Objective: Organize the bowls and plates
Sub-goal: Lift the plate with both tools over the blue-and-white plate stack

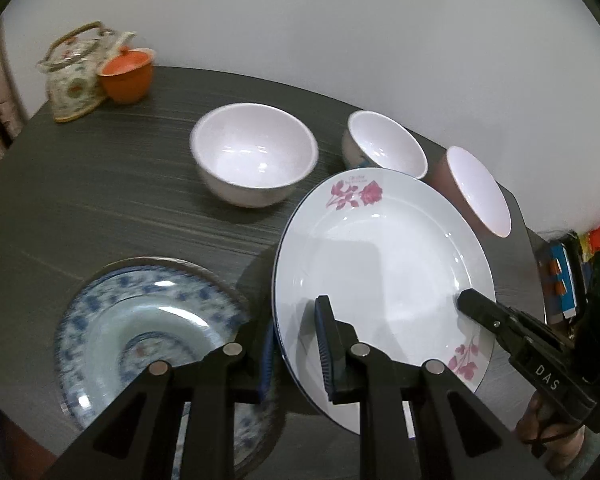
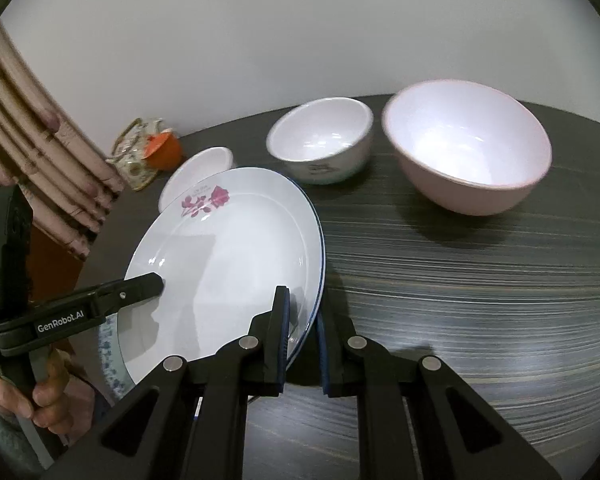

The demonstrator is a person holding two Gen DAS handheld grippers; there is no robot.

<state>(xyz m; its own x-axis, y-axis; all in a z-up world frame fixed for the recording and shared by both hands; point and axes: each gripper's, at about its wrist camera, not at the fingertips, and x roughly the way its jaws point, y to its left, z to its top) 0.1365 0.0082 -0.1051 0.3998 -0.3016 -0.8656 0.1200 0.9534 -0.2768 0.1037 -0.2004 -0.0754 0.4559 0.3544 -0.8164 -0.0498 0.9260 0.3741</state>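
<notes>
Fingers, left wrist view: our left gripper [image 1: 298, 346] is clamped on the near-left rim of the round white glazed plate with pink rose prints and a thin blue edge line [image 1: 384, 264], one blue-ribbed pad on top and the other beneath.
Other hand, left wrist view: our right gripper [image 1: 466, 302] nips the plate's opposite rim, its black finger lying across the glossy well.
Plate's place, left wrist view: we judge it lifted clear of the dark wood-grain table [image 1: 112, 204] and tilted, far edge toward the bowls.
Key relation: just to the left and lower lies the blue-and-white patterned round plate [image 1: 140, 328]; stacking means carrying the rose plate leftward over it, so our left hand is the nearer one.
Bowls, left wrist view: a smooth white round bowl [image 1: 254, 152], a smaller white bowl with a printed side [image 1: 384, 144] and a pink-walled bowl, white inside [image 1: 476, 192], stand beyond the plate in a loose row.
Far corner: a floral ceramic teapot with a woven handle [image 1: 74, 76] touches an orange lidded cup [image 1: 126, 72].
Fingers, right wrist view: the right gripper [image 2: 304, 344] is pinched narrow on the plate's thin right edge.
Other hand, right wrist view: the left gripper [image 2: 158, 280] holds the far rim, with a person's hand [image 2: 40, 392] round its handle.
Texture, right wrist view: the glaze is slick, so we judge both grips must hold evenly.
</notes>
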